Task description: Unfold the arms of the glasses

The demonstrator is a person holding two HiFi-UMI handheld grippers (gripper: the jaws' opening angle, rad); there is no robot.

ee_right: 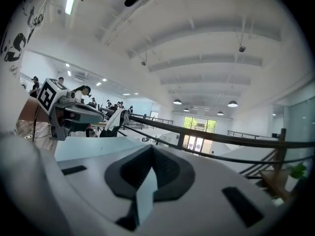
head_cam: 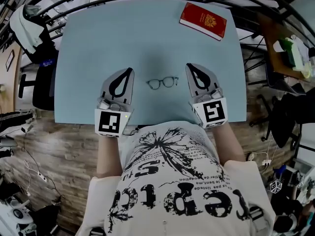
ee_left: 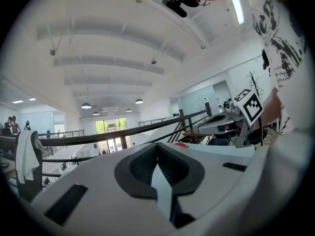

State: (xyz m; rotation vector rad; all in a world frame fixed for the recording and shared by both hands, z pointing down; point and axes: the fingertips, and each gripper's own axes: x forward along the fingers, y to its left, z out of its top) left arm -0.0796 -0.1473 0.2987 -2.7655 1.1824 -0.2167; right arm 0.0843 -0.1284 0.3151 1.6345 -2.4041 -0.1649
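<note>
The glasses [head_cam: 163,82] lie on the bench [head_cam: 98,43]. The left gripper [head_cam: 129,71] is just left of the glasses and the right gripper [head_cam: 190,67] just right, both closed and empty.

A person wears a pale, short-sleeved T-shirt [head_cam: 170,181] printed with a black, splashed flower-like graphic and large black lettering. The left gripper [head_cam: 129,72] and right gripper [head_cam: 191,67] are light grey shells with black teardrop-shaped insets, each backed by a cube [head_cam: 109,123] bearing black-and-white square markers.
</note>
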